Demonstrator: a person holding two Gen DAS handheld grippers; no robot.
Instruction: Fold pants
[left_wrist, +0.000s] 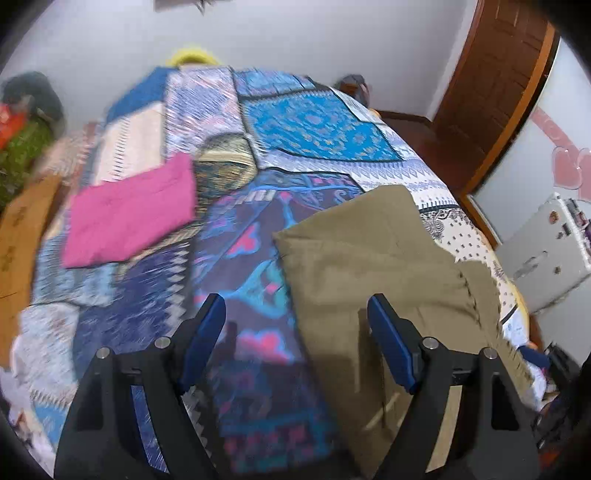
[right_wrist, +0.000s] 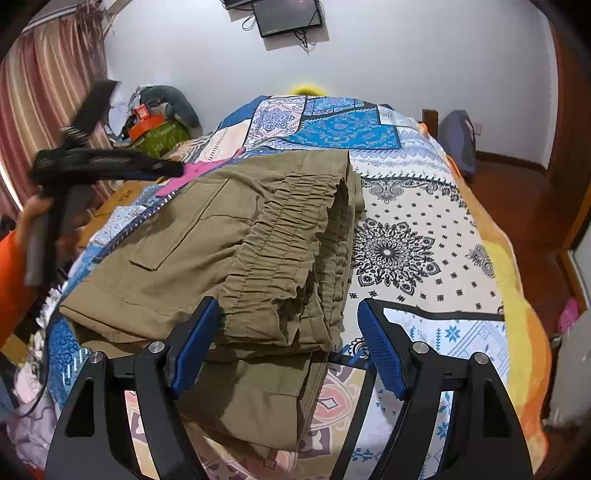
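Matt olive-khaki woven cloth makes up the folded pants (right_wrist: 236, 236), their elastic waistband (right_wrist: 295, 236) gathered into rough ridges and a flat patch pocket stitched smooth. Beneath them lies a printed patchwork bedspread (right_wrist: 406, 258) of soft matt cotton-like fabric. A folded pink garment (left_wrist: 133, 218) shows the same dull cloth finish. The right gripper (right_wrist: 290, 339) has matt black plastic arms, blue textured pads (right_wrist: 380, 347) with a fine knurled grain, and bright metal pins; the left gripper (left_wrist: 295, 339) looks alike. A glossy brown wooden door (left_wrist: 495, 85) and polished wood floor (right_wrist: 517, 192) reflect light. Striped curtains (right_wrist: 48, 92) hang as cloth.
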